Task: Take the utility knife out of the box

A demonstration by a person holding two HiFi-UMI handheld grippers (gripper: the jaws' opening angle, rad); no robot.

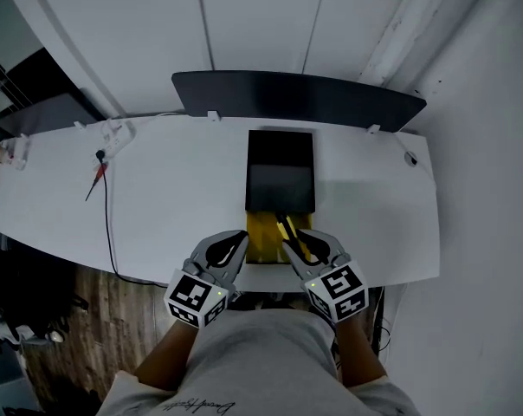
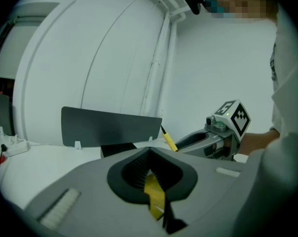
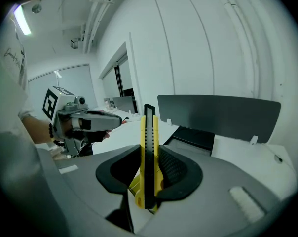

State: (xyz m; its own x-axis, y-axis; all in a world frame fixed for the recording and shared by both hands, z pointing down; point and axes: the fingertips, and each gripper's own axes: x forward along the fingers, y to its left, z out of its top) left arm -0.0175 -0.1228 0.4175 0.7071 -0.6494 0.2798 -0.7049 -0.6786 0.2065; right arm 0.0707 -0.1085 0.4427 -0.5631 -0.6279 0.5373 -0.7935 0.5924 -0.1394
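Right gripper view gives the plainest reading: the right gripper (image 3: 150, 174) has its fingers clamped on the knife (image 3: 149, 132). The knife is held by one end and stands upright, most of its length clear beyond the fingertips. A bit of the yellow tray (image 3: 133, 184) shows just below it.

Left gripper view shows the left gripper (image 2: 151, 179) with its fingers closed on a thin yellow strip, which I take to be the tray's left edge.

From the head view, both grippers sit at the middle of the bench's (image 1: 175, 198) near edge, close together over the tray. The knife slants away from the near edge, above the tray's right half. Whether its far tip is free of the tray I cannot tell. Behind the tray, the black part of the box (image 1: 280, 176) runs toward the far edge, where a dark panel (image 1: 296, 98) stands. A cable (image 1: 106, 215) crosses the left side, well apart from the work.

The step in hand looks like the lift-out. To do it well:
- The left hold should pin the tray flat so that it does not rise with the knife.
- The right should lift straight up before swinging toward the right edge.
- A grip at one end lets a long body pivot, so a firm clamp and a slow lift seem wise.
- The free tip should stay away from the left gripper and the box's black mouth
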